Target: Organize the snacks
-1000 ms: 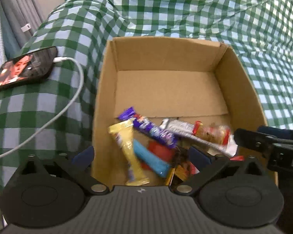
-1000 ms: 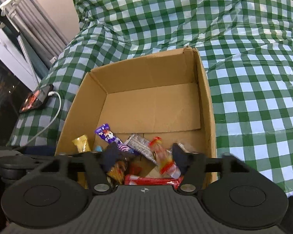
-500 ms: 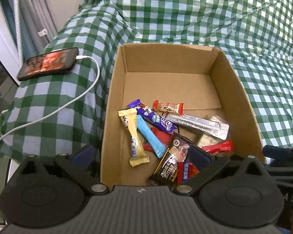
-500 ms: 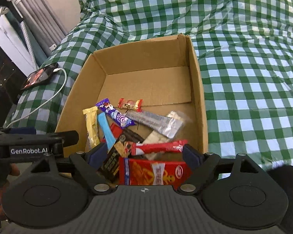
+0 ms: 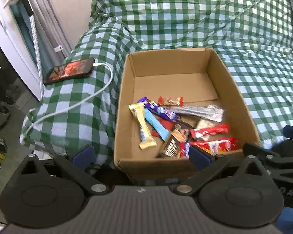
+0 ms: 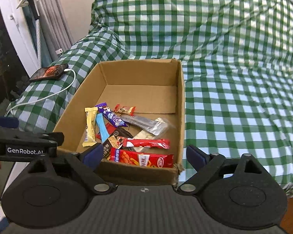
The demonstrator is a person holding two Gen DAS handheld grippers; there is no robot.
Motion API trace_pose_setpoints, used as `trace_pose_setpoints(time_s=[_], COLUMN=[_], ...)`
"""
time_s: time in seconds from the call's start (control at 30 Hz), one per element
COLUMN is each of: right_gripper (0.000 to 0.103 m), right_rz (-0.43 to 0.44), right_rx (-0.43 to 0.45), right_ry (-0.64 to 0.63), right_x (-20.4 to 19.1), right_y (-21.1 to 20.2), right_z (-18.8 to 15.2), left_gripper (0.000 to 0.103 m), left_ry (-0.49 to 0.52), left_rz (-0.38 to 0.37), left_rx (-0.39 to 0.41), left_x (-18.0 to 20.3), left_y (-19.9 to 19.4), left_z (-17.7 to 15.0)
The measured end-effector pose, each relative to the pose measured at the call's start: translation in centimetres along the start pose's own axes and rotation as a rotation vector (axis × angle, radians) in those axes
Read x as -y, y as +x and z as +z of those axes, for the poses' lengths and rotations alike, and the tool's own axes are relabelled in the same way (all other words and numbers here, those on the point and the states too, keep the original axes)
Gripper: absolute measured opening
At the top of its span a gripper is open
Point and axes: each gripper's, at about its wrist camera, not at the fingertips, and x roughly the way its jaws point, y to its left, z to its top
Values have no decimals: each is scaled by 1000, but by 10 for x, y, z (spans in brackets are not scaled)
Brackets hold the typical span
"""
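One cardboard box [image 6: 180, 105], roughly eleven snack packets [image 6: 146, 143] inside; one phone [image 5: 69, 73]; left gripper [image 5: 140, 156], right gripper [image 6: 144, 156], both apart, empty.

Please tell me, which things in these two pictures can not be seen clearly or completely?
- Red flat packet: left wrist view, its near end hidden behind the box wall and a blue finger pad.
- Dark chocolate packet: right wrist view, partly covered by red wrappers; print too small to read.
- Phone screen: too small and blurred.
- White cable: its far end drops behind the bed edge.
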Motion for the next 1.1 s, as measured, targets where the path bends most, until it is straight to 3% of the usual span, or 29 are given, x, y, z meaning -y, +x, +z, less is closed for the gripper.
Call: trace_pose_setpoints(time_s=[0.23, 0.4, 0.63, 0.8, 1.1], right_gripper=[102, 102, 102, 102, 102], right_rz=[-5, -7, -71, -64, -91], right_rx=[14, 17, 108, 99, 65], right_ry=[-18, 1, -82, -126, -86], right_x=[-1, -2, -15, -22, -15], right_y=[-21, -26, -34, -32, -26], right_z=[-20, -27, -26, -28, -32], left_gripper=[103, 103, 103, 103, 103], left_ry=[-68, -64, -66, -82, -58], left_rz=[-32, -35, -29, -50, -59], left_rx=[25, 8, 16, -1, -25], left_x=[-7, -8, -15, -18, -12], left_y=[-21, -28, -29, -23, -12], left_z=[-21, -34, -37, -38, -39])
